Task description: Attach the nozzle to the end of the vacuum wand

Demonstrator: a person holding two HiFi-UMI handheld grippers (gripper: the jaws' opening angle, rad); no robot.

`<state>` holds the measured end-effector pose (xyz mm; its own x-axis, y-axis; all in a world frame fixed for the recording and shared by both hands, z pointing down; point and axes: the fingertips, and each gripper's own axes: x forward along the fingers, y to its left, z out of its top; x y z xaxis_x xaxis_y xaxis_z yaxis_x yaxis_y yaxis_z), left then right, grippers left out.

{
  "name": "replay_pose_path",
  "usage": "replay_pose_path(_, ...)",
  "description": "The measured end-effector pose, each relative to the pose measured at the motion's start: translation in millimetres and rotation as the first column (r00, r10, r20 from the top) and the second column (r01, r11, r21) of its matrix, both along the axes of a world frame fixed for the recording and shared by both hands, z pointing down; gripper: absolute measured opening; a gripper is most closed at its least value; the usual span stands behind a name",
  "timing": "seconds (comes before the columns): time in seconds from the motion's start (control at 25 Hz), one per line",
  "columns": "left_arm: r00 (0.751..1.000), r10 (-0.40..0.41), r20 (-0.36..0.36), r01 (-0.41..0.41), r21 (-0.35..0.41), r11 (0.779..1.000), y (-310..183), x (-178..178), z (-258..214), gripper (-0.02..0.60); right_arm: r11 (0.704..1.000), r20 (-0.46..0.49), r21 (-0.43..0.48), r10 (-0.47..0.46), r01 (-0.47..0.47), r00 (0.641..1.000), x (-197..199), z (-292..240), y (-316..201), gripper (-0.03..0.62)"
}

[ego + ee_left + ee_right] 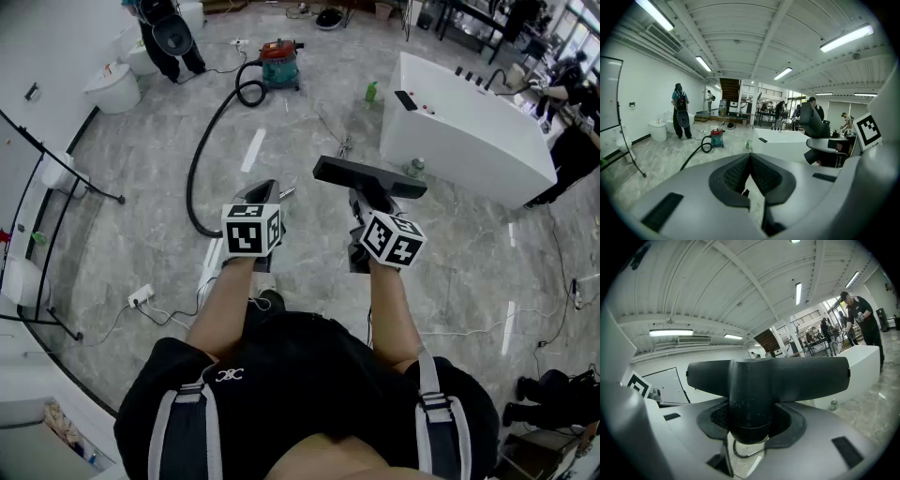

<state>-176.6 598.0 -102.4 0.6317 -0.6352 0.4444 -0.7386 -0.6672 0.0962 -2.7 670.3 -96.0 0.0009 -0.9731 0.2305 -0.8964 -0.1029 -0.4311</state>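
Over floor, 2 tools: right tool grips 1 nozzle, left tool shut; 1 vacuum w/ 1 hose beyond.

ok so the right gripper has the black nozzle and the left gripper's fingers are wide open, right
No. The left gripper has its fingers shut together with nothing between them, as the left gripper view shows. The right gripper does hold the black nozzle.

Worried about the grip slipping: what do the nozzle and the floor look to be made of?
The nozzle looks like hard black plastic, matte and faintly speckled, with moulded edges. The floor looks like polished grey marble-pattern tile or stone: veining shows, and lights reflect as pale streaks.
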Motion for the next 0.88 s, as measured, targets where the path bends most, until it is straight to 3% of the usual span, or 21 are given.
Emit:
replay_pose_path(0.36,0.999,-0.021,-0.034,0.020,-0.028,0.999,-84,-2,18,0.011,1.000,-0.004,-0.013,-0.024,0.024,1.000,0,9,-86,0.175)
replay_pose_path(0.68,0.999,0.038,-0.016,-0.038,-0.015,0.999,-218,8,10,0.011,1.000,-0.057,-0.006,0.025,-0.026,0.998,3,-7,-212,0.175)
replay_pose_path(0.88,0.998,0.064,-0.009,-0.064,-0.028,0.998,-303,2,4,0.011,0.999,-0.033,-0.006,0.041,-0.041,0.999,-6,-16,-295,0.175)
